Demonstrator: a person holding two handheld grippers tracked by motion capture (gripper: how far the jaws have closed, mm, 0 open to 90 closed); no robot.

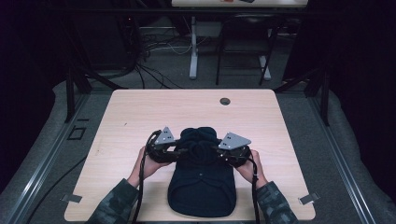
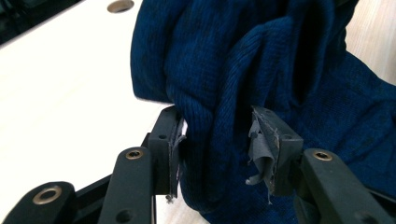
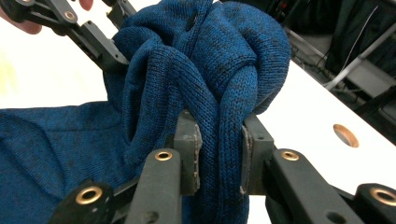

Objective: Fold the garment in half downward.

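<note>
On the near middle of the bench (image 1: pixel 140 107), a dark blue knitted garment (image 1: pixel 201 186) is lying with its far end bunched up, the left gripper (image 1: pixel 180 151) and right gripper (image 1: pixel 218 150) each clenching fingers (image 3: pixel 189 154) on a fold.

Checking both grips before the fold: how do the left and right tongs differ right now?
The left tongs pinch a thick bunch of the blue knit garment and their pad lining hangs torn; the right tongs squeeze a narrower fold, pads intact. Both are shut on the garment's raised far end above the table.
</note>
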